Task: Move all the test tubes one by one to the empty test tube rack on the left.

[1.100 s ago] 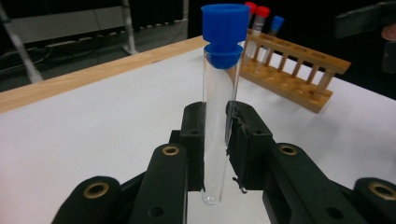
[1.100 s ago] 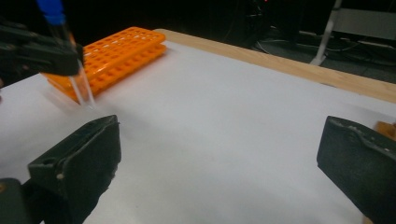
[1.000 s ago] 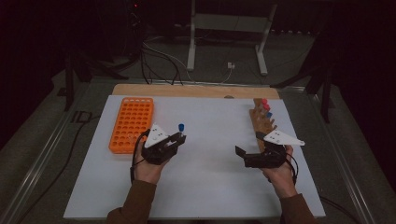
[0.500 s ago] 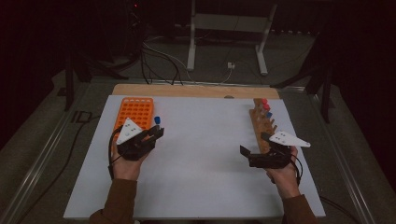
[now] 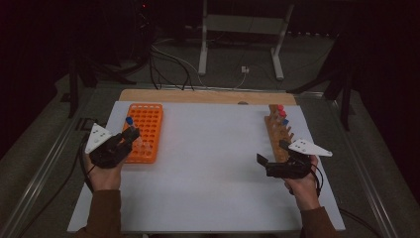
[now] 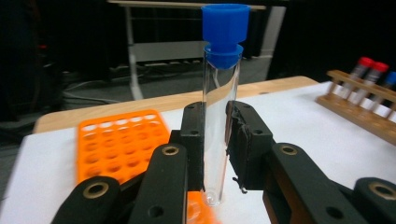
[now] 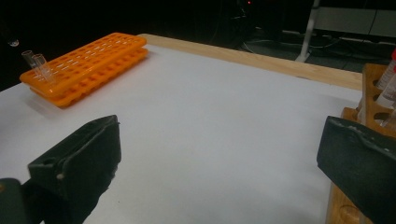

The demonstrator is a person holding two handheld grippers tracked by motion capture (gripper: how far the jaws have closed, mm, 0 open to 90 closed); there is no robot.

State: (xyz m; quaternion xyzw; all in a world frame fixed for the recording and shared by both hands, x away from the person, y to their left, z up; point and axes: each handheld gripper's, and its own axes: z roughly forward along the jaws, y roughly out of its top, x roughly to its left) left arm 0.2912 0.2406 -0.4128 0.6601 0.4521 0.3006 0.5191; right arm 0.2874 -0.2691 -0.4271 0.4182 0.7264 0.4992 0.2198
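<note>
Transfer is partway: the left gripper (image 5: 130, 136) jaws clamp a blue-capped tube (image 6: 219, 107) upright just above the orange rack (image 5: 145, 130), insertion pending; the right gripper (image 5: 271, 159) jaws stand wide and empty beside the wooden rack (image 5: 277, 130), where capped tubes remain.

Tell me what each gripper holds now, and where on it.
Left gripper clamps the blue-capped tube by its lower glass body; right gripper holds nothing.

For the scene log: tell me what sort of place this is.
Probably a lab-style test bench in a dark workroom: an orange tube rack, a wooden rack of capped tubes, and a blue-capped tube on a white table.
</note>
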